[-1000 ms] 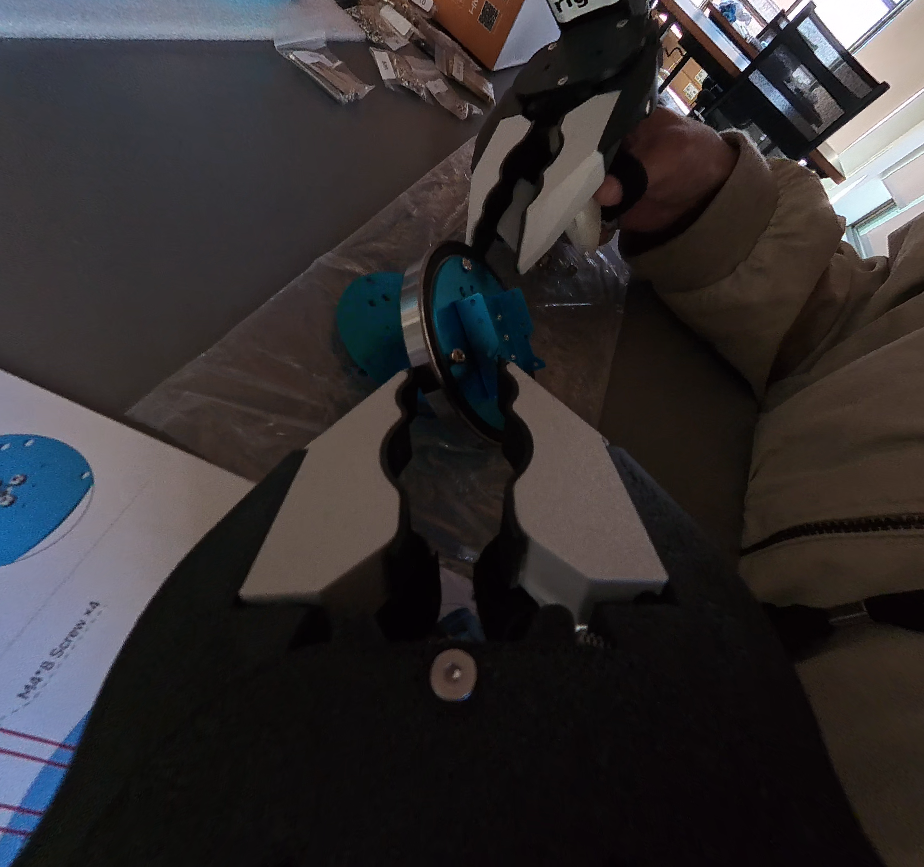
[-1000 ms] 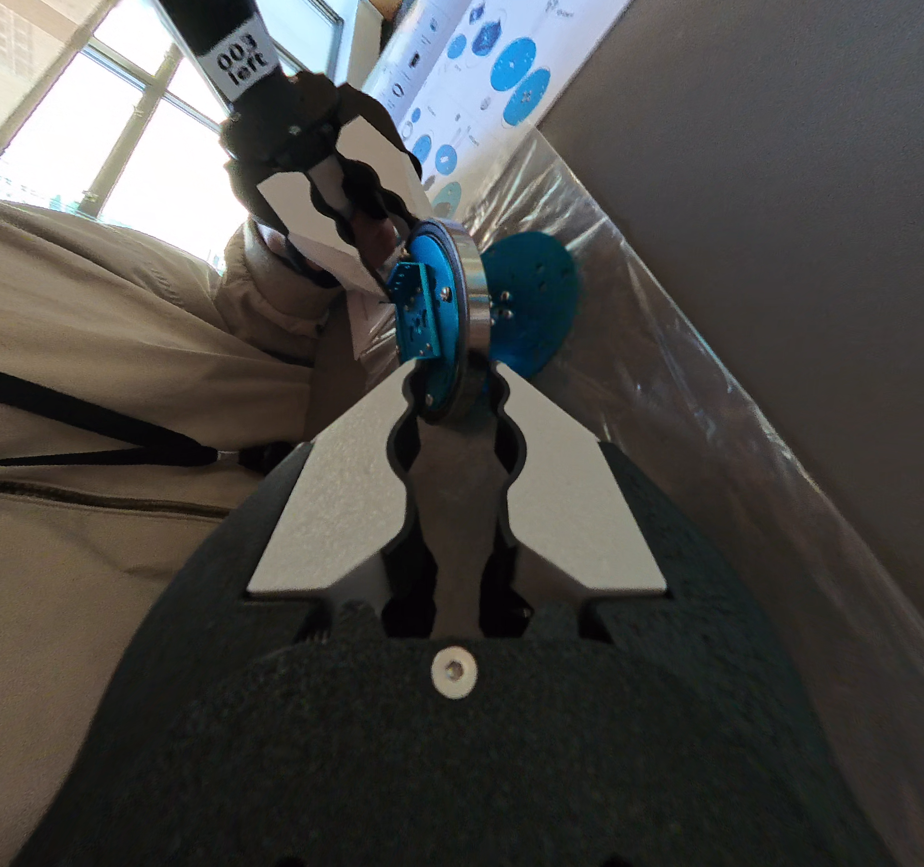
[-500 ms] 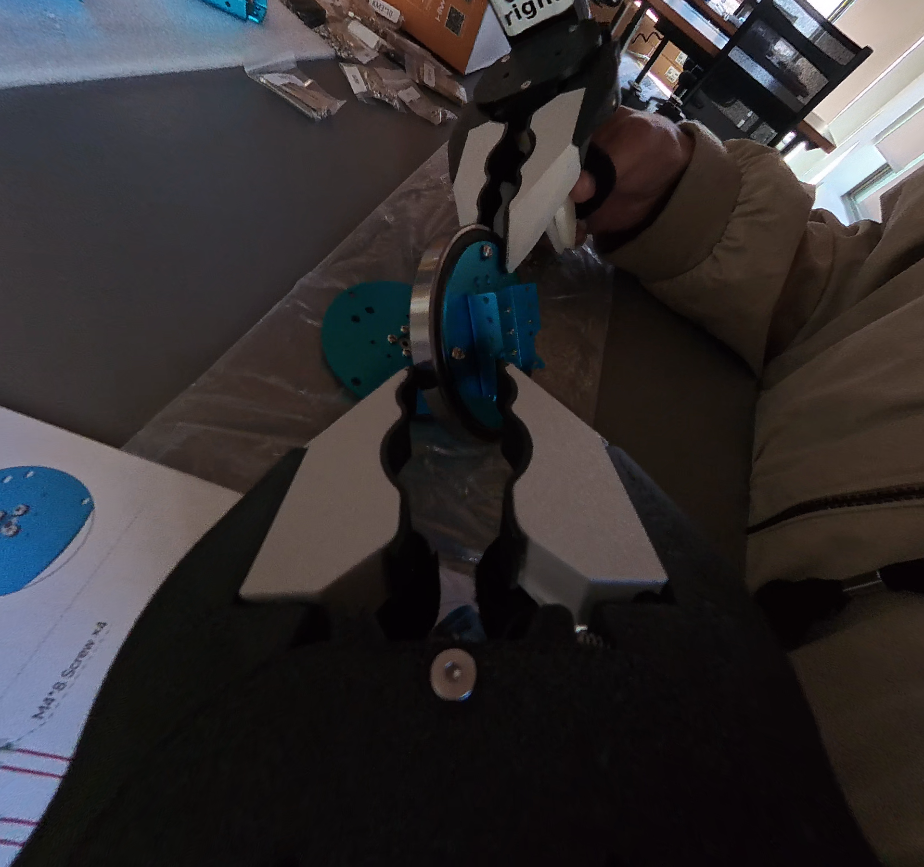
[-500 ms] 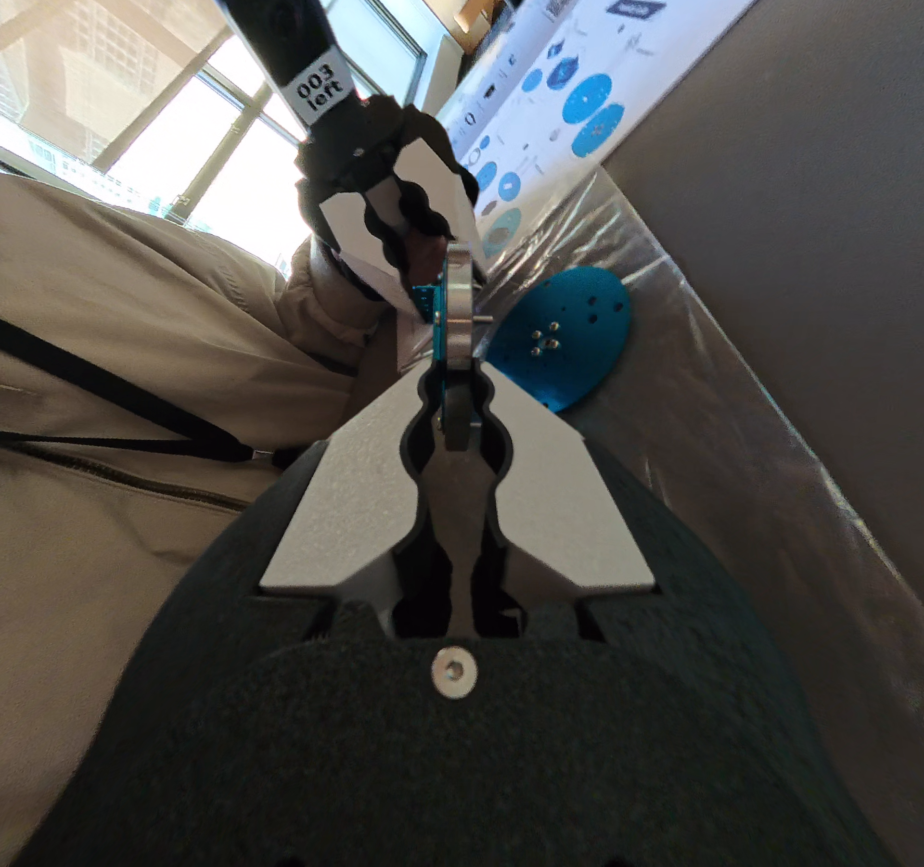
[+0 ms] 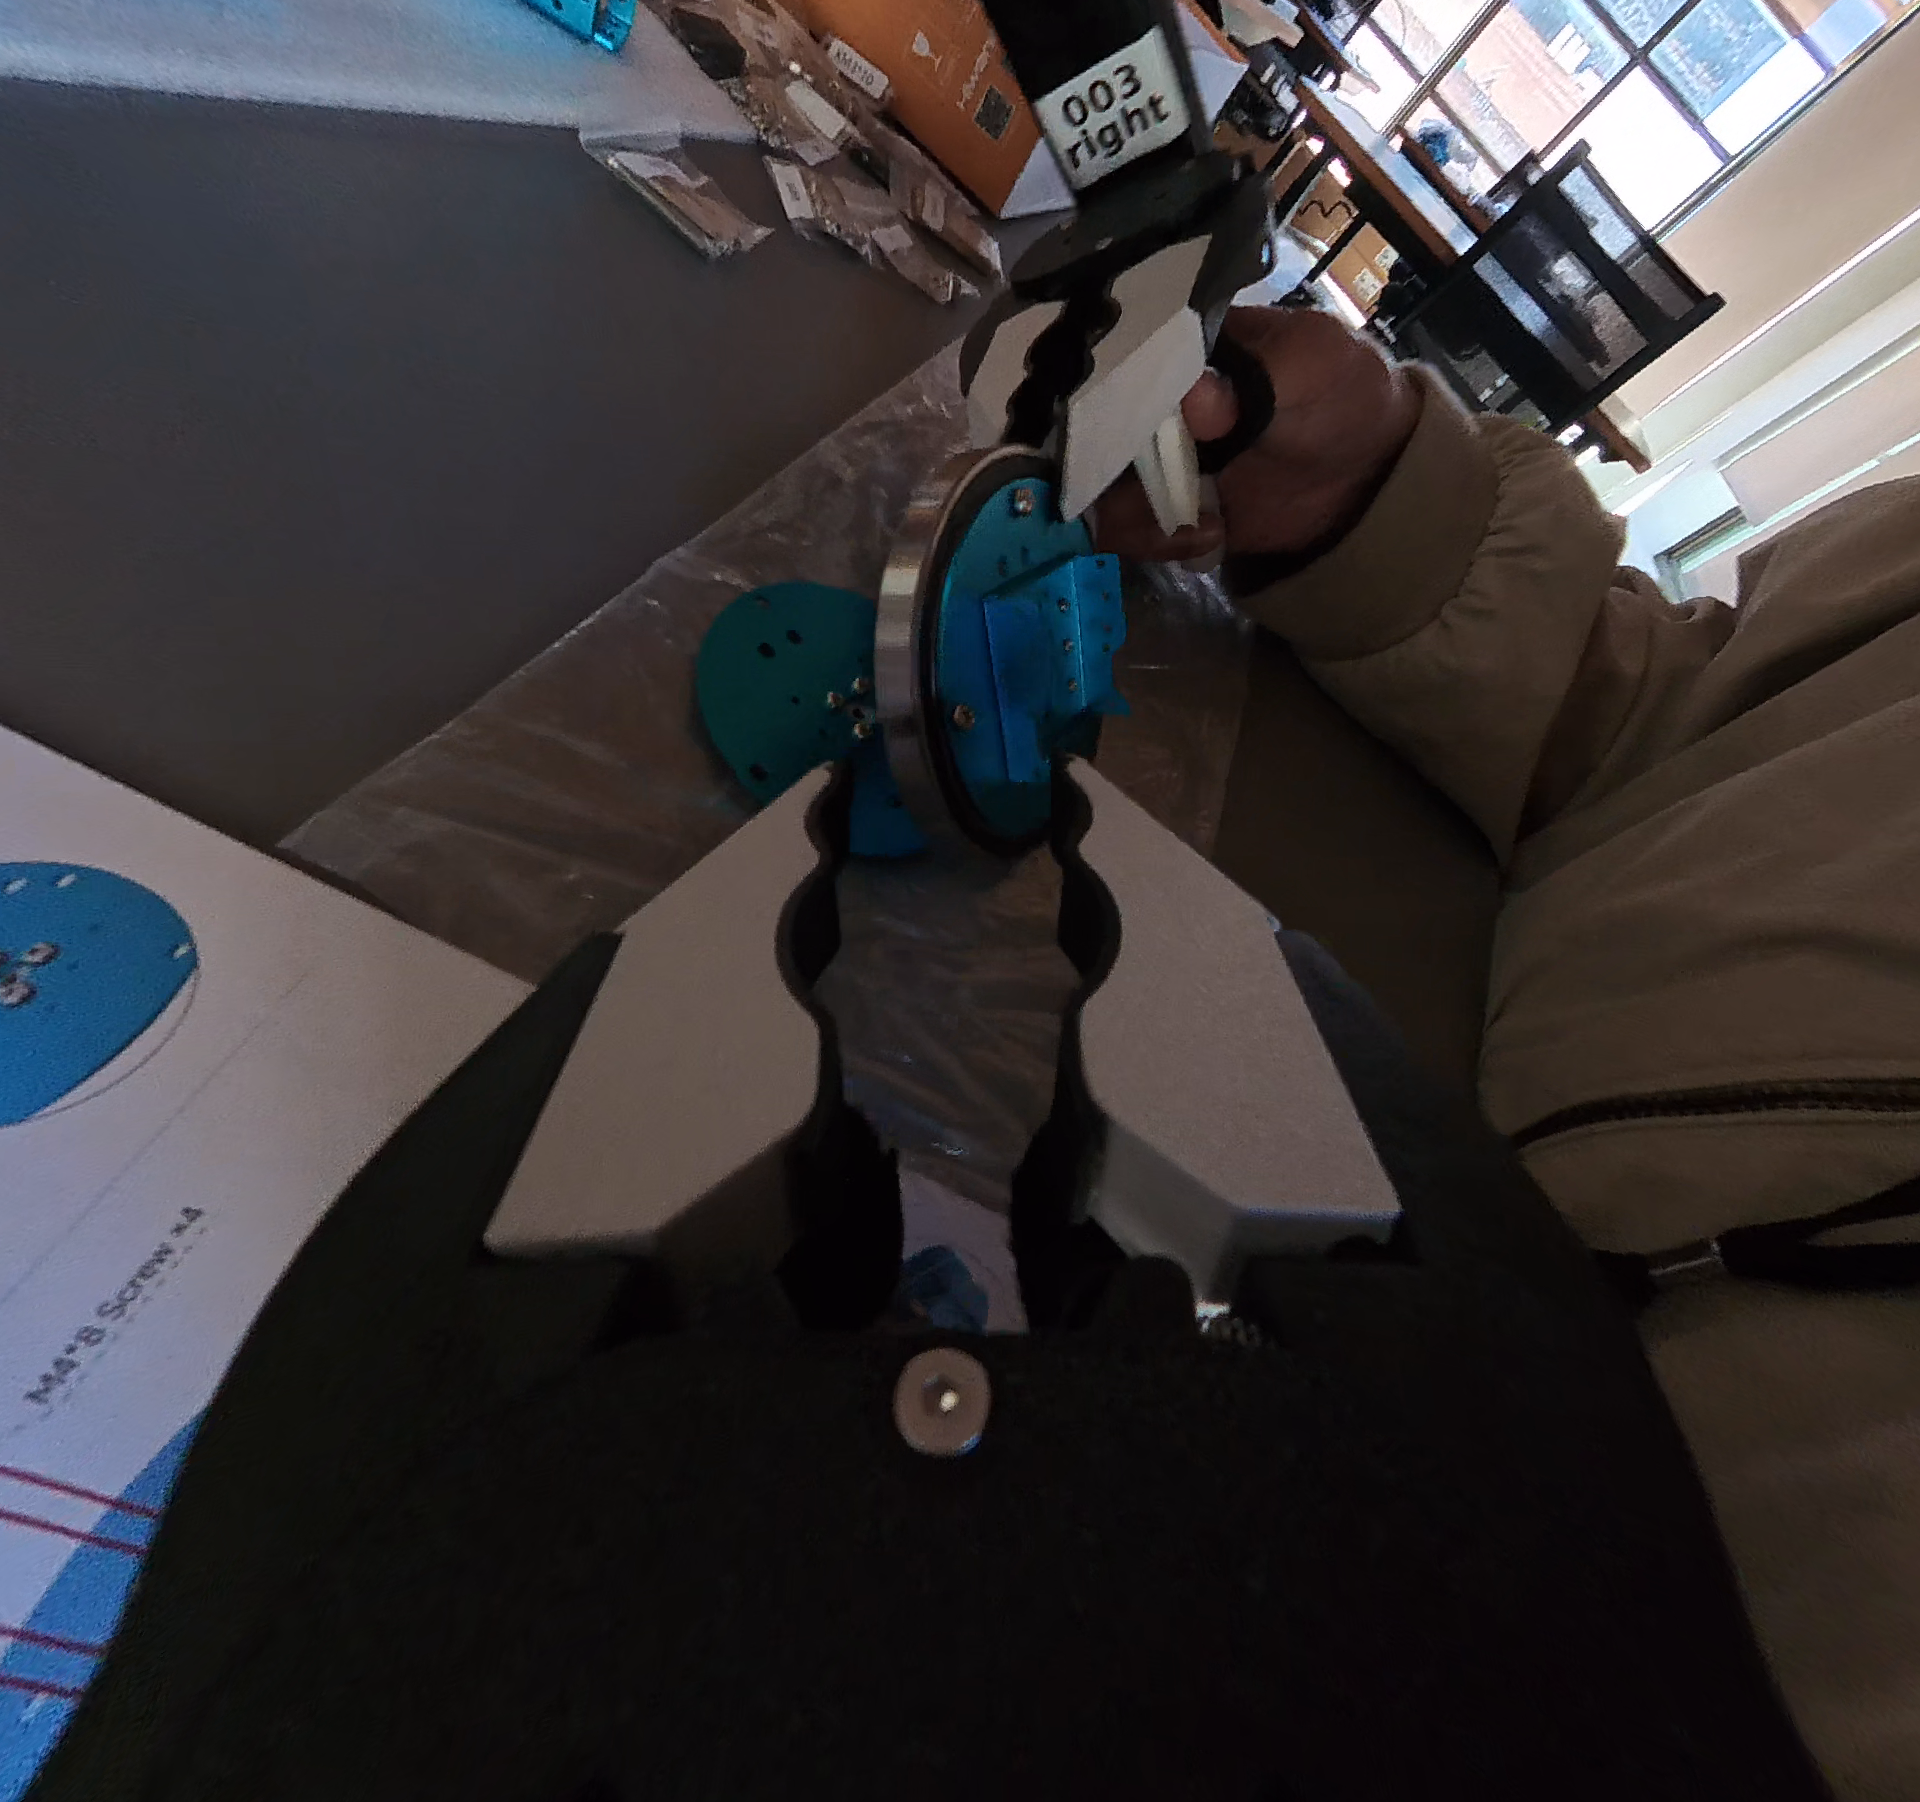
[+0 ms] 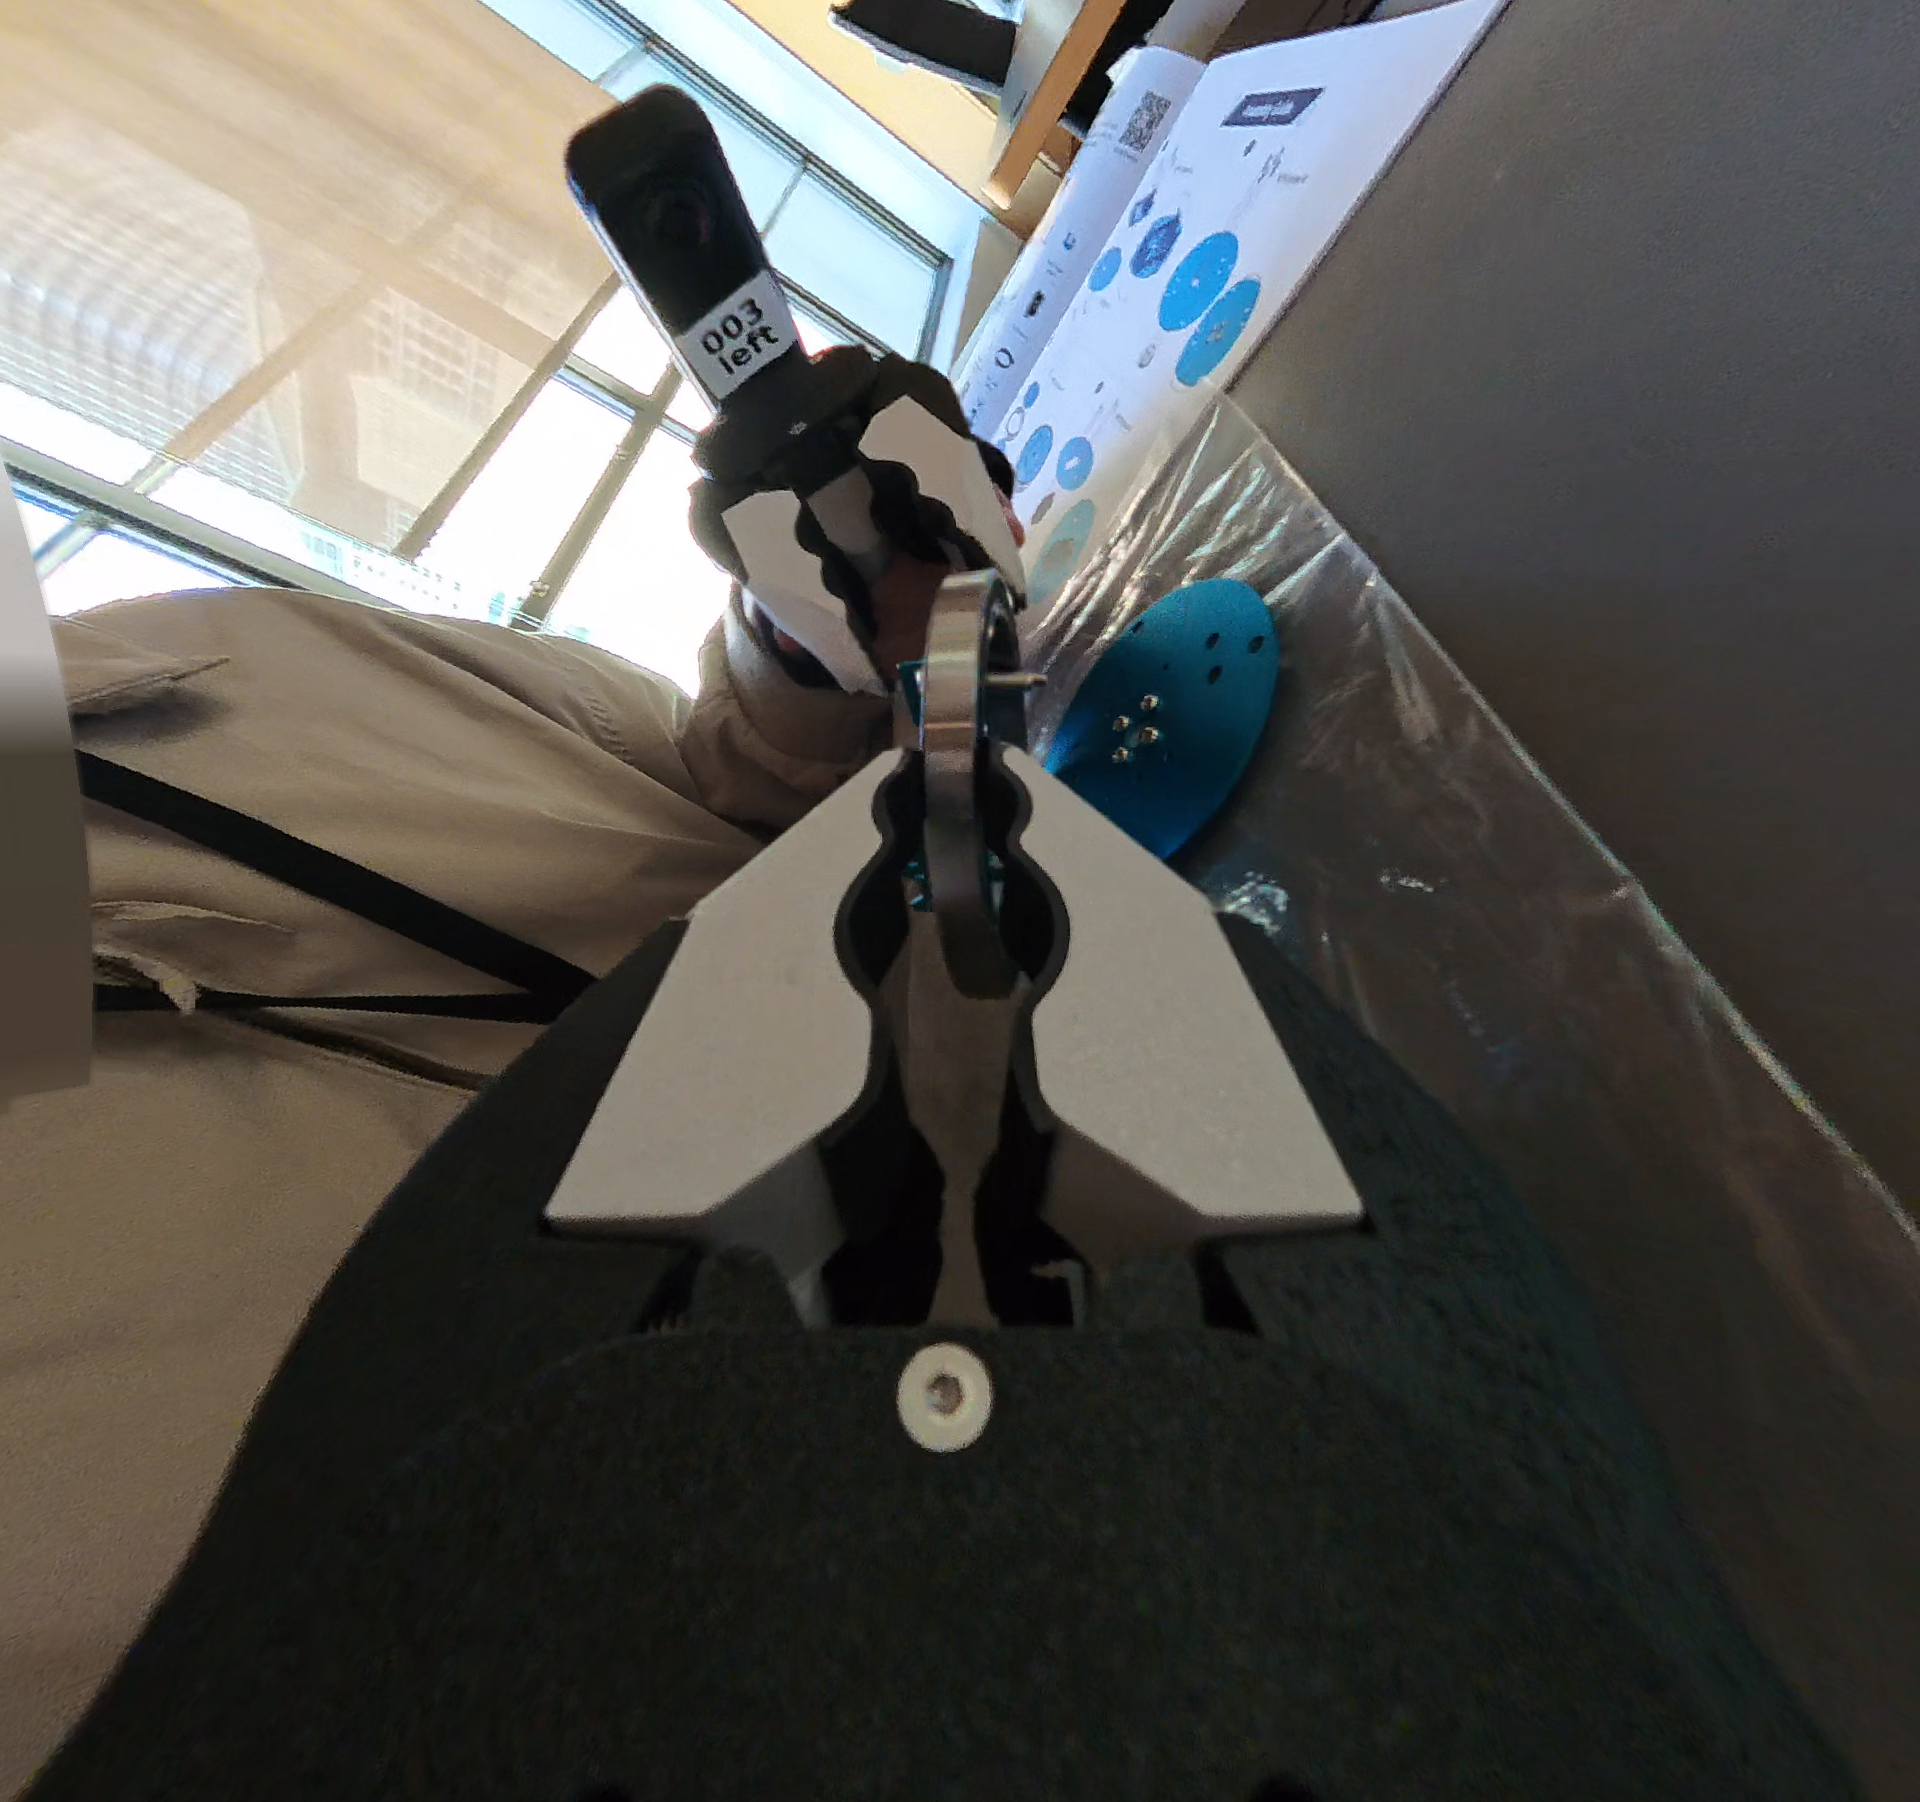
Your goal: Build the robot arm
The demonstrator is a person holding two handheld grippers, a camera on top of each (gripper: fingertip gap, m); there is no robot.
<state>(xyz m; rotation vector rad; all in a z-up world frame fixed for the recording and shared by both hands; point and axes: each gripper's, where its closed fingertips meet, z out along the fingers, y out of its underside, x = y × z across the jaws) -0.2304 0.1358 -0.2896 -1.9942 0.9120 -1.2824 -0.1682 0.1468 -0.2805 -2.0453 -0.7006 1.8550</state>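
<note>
White label on each gripper's camera stem [image 5: 1114, 113]; printed instruction sheet [image 5: 156, 1129]

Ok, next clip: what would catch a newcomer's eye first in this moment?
The round assembly, a steel ring around a blue disc with a blue bracket, is held in mid-air between both grippers. The right gripper is shut on its rim, while the left gripper stands open about its lower edge. Behind it, a second blue disc lies on clear plastic sheeting on the dark table.

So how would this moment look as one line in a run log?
left gripper: open around round blue plate with steel ring | right gripper: shut on ring edge | loose blue disc: on plastic sheet
</note>
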